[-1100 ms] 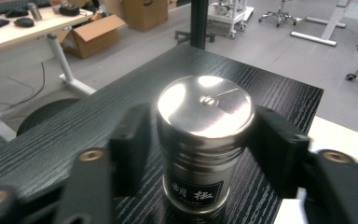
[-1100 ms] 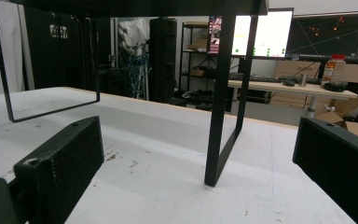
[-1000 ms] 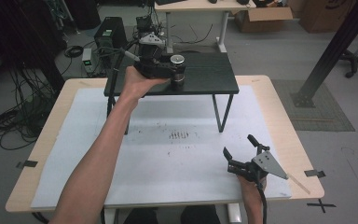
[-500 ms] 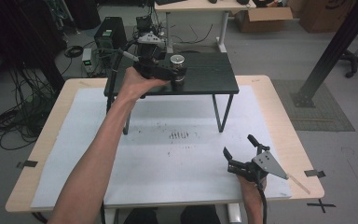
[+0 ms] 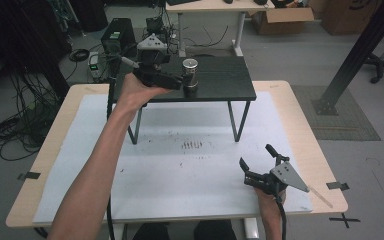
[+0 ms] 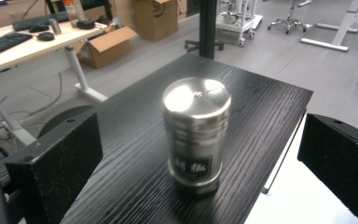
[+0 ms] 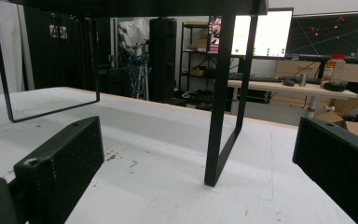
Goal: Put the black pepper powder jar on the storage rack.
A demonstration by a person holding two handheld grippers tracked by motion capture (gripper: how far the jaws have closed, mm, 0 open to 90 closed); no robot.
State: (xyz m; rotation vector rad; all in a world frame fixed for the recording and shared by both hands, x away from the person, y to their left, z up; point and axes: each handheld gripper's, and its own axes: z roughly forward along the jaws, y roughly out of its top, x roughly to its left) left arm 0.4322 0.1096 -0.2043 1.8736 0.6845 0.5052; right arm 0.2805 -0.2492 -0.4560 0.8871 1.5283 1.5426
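Standing upright on the black raised shelf [image 5: 220,82], the steel canister [image 5: 190,71] looks already placed, so the put-down step reads as done; what seems left is pulling the left tool [image 5: 179,81] clear. Its jaws have just been opening and now stand wide, with the canister [image 6: 196,133] between them but untouched by either pad in the left gripper view (gaps on both sides, canister slightly blurred). Canister sits toward the shelf's left half, well in from the edges.

Left arm pose: forearm stretched long from the bottom of the high view up to the shelf, hand wrapped round the tool body, tool held about level and pointing right at the canister, cable trailing down.

Right side: right tool [image 5: 256,161] rests low near the tabletop [image 5: 300,120] at its near right corner, jaws spread wide and holding nothing, aimed across the white sheet toward the shelf's leg [image 7: 219,107]. Right hand appears idle, parked well apart from the canister.
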